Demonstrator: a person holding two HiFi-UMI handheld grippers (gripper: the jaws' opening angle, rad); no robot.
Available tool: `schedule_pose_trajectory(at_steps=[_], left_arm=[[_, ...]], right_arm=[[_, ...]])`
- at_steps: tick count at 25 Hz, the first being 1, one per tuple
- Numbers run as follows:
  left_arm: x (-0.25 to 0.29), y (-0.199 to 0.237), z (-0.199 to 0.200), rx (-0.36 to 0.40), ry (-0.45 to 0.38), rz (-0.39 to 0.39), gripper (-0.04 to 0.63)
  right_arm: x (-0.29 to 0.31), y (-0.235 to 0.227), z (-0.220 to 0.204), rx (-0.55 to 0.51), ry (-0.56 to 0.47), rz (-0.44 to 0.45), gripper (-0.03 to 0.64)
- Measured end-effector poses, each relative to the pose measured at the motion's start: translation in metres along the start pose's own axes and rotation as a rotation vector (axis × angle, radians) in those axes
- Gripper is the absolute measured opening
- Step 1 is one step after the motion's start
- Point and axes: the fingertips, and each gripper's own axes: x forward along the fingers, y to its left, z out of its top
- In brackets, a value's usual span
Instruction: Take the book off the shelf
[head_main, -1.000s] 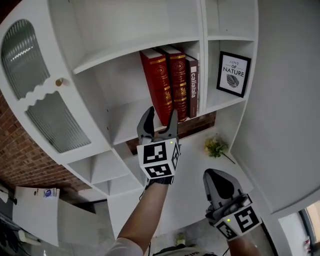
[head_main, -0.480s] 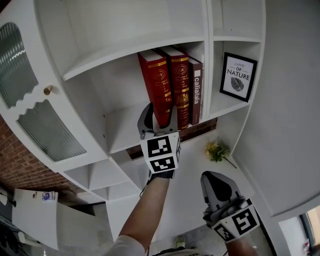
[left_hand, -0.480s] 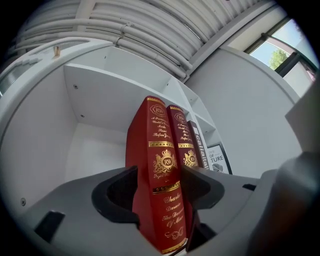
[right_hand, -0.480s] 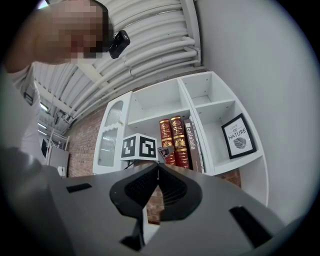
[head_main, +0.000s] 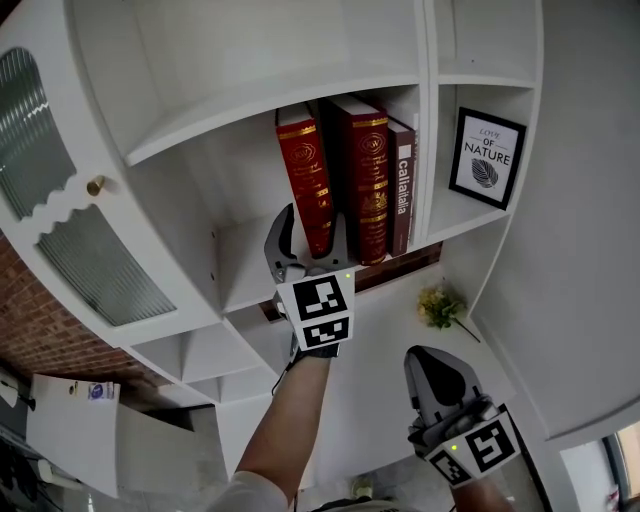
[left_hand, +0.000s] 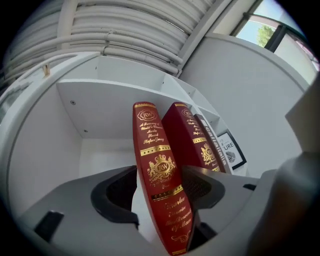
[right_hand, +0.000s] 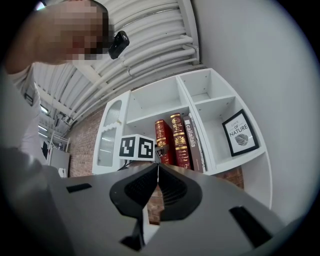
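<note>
White shelf (head_main: 240, 270) carries a tilted red book (head_main: 305, 180), second red book (head_main: 367, 180) and brown book (head_main: 402, 195) at its 3 o'clock, framed print (head_main: 487, 158) in next compartment.

Open bay (head_main: 240, 195) left of tilted red book (head_main: 308, 180); maroon book (head_main: 365, 170) close right; shelf board (head_main: 260, 112) overhead.

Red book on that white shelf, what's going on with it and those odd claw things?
A person holds a two-jaw gripper in each hand. The left gripper has its jaws closed on the spine of the leftmost red book, which tilts away from the other red book and the brown book but is not yet off the shelf. The right gripper hangs lower, jaws shut and empty.
</note>
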Motion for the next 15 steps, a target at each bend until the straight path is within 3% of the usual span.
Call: schedule_pose_trajectory(at_steps=[6, 15], left_arm=[[0.008, 0.012, 0.003, -0.064, 0.033, -0.024, 0.288], [0.023, 0.003, 0.004, -0.08, 0.054, -0.055, 0.288]], right_arm=[[0.003, 0.0, -0.001, 0.006, 0.002, 0.009, 0.015], [0.002, -0.009, -0.002, 0.007, 0.006, -0.008, 0.015]])
